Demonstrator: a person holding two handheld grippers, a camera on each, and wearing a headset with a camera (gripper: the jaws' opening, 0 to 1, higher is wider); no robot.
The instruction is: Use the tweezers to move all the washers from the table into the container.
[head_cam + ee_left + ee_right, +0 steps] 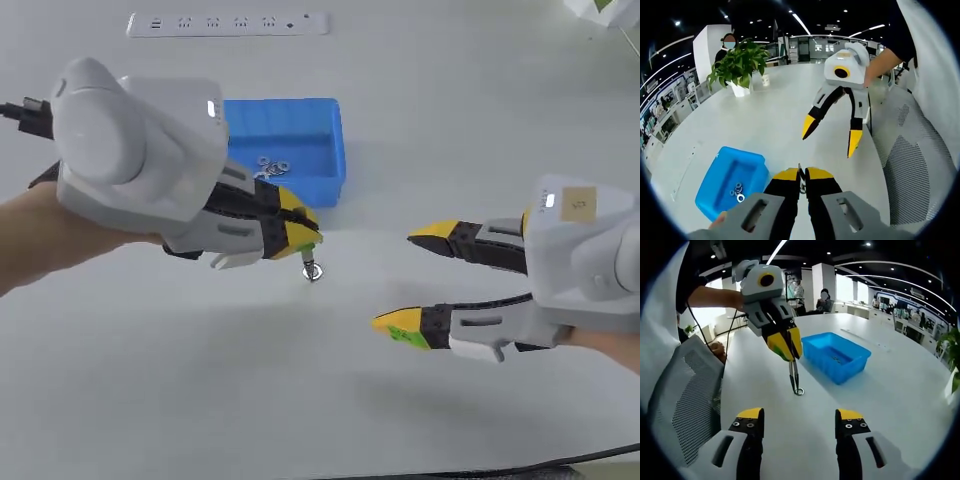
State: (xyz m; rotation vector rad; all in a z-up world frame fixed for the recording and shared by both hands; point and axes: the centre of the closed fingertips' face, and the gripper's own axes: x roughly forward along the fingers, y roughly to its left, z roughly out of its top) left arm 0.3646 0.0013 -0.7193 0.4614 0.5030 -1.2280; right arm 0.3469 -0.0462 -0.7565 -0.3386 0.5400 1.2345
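1. Looking down in the head view, we see the left gripper [300,238] at the left, clenched on the tweezers [309,260], which point down at the white tabletop [200,380].
2. At the tweezer tips we find one washer [313,272]. In the right gripper view it sits right at those tips on the tabletop, and we cannot tell whether it is pinched or only touched.
3. The blue container [335,150] stands just behind the left gripper, near that washer but apart from it. The other washers [272,166] lie together on its floor.
4. The right gripper [393,280] hangs at the right, released, with its jaws spread wide and nothing between them. Its tips point toward the washer and are well apart from it.
5. In the left gripper view we see that gripper's yellow-tipped jaws pressed together on the thin tweezers. The container lies low on the left and the spread right gripper is opposite, above the tabletop.
6. A white power strip [228,23] lies at the far edge beyond the container.
7. In the left gripper view a potted plant [737,62] stands far off on the tabletop, and a mesh chair [910,165] sits beside the tabletop at the right.
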